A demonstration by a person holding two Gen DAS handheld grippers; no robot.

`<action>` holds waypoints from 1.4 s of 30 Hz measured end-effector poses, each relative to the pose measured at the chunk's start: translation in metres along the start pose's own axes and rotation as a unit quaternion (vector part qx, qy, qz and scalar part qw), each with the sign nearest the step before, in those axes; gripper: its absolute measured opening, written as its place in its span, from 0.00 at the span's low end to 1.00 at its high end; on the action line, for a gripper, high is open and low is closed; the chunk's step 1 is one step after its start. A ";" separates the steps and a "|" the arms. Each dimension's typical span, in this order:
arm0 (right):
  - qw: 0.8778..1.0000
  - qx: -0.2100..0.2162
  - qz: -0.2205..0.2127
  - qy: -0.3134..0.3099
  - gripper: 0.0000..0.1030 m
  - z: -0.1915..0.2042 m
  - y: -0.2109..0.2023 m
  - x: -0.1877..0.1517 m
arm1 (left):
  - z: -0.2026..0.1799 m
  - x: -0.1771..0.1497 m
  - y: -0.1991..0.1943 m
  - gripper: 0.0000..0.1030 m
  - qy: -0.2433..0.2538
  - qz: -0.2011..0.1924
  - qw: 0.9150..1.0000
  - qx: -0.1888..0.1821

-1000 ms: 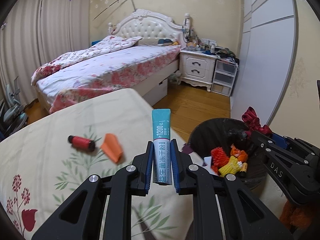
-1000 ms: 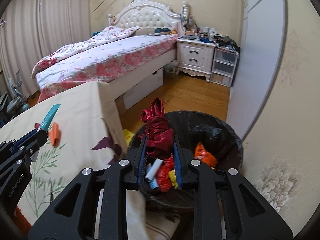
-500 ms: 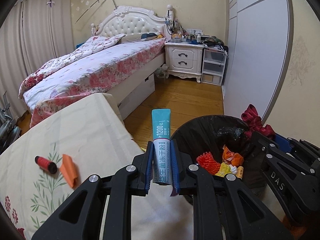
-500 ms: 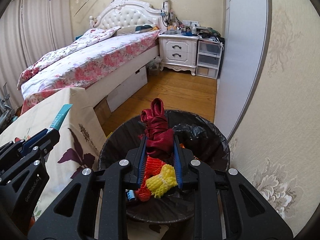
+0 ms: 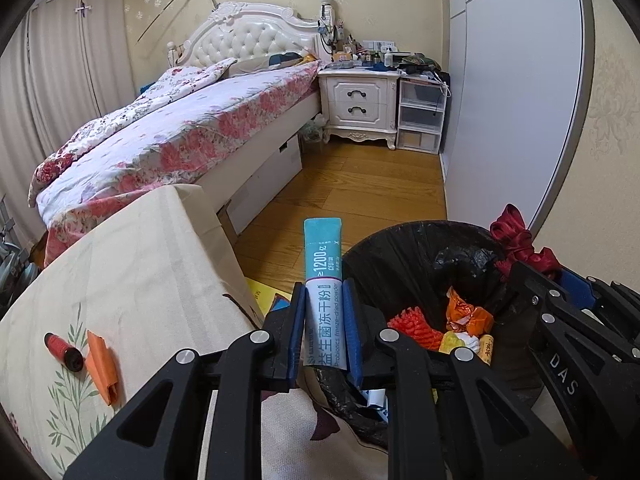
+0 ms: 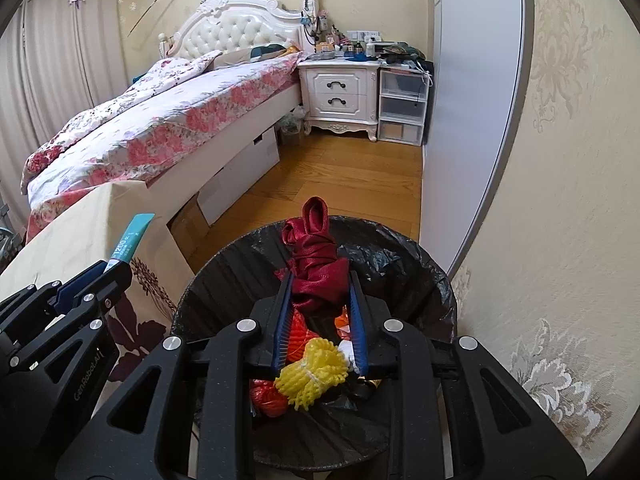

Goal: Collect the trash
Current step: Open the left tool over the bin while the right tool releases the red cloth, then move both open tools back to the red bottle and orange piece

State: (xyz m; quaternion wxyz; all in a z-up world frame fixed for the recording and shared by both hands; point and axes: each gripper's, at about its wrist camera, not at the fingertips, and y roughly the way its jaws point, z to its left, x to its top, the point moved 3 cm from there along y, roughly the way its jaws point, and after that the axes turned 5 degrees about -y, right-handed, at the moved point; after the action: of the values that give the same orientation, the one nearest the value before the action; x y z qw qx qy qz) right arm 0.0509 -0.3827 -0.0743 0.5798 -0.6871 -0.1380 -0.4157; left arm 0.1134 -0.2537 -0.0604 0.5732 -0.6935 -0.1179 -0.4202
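Observation:
My left gripper (image 5: 323, 292) is shut on a teal and white probiotics sachet (image 5: 323, 276), held upright at the left rim of the black-lined trash bin (image 5: 404, 240). The sachet also shows in the right wrist view (image 6: 130, 242). My right gripper (image 6: 319, 280) is shut on a bunched dark red ribbon (image 6: 316, 256) and holds it over the bin (image 6: 424, 264). The bin holds yellow foam netting (image 6: 312, 376), red netting (image 5: 416, 326) and orange wrappers (image 5: 466, 316). A red cylinder (image 5: 62, 350) and an orange scrap (image 5: 102, 364) lie on the cream floral tablecloth (image 5: 140, 260).
The bin stands on the wood floor (image 5: 360, 188) between the table's right edge and the wallpapered wall (image 6: 560, 160). A bed with a floral cover (image 5: 180, 136), a white nightstand (image 5: 358, 108) and plastic drawers (image 5: 420, 116) stand beyond. A grey wardrobe door (image 5: 512, 100) is at right.
Both grippers have swung right from over the table toward the bin. The sachet now sits at the bin's rim and the red ribbon is over its middle. Both grips are unchanged.

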 end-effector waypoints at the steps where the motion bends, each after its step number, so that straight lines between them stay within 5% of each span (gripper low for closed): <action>1: 1.000 -0.001 0.001 0.000 0.31 0.001 0.001 0.000 | 0.000 -0.001 0.000 0.25 -0.001 0.001 1.000 0.001; 3: 1.000 -0.005 -0.001 0.002 0.33 -0.001 0.001 0.000 | 0.001 -0.001 0.001 0.41 -0.003 0.002 1.000 0.003; 12: 1.000 -0.015 -0.006 0.006 0.42 -0.002 -0.001 -0.001 | 0.008 0.000 -0.001 0.67 -0.018 -0.001 1.000 0.011; 27: 1.000 0.011 -0.006 -0.016 0.50 0.025 -0.010 -0.002 | 0.052 -0.015 -0.023 0.70 -0.058 0.009 0.997 0.040; 42: 0.992 0.091 0.004 -0.083 0.53 0.113 -0.024 -0.008 | 0.135 -0.049 -0.056 0.70 -0.128 0.025 0.986 0.107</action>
State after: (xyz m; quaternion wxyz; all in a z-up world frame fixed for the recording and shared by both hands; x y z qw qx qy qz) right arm 0.0765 -0.2703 -0.0619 0.6284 -0.6638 -0.2201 -0.3408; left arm 0.1076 -0.0995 -0.0556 0.6343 -0.6793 -0.2172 -0.2985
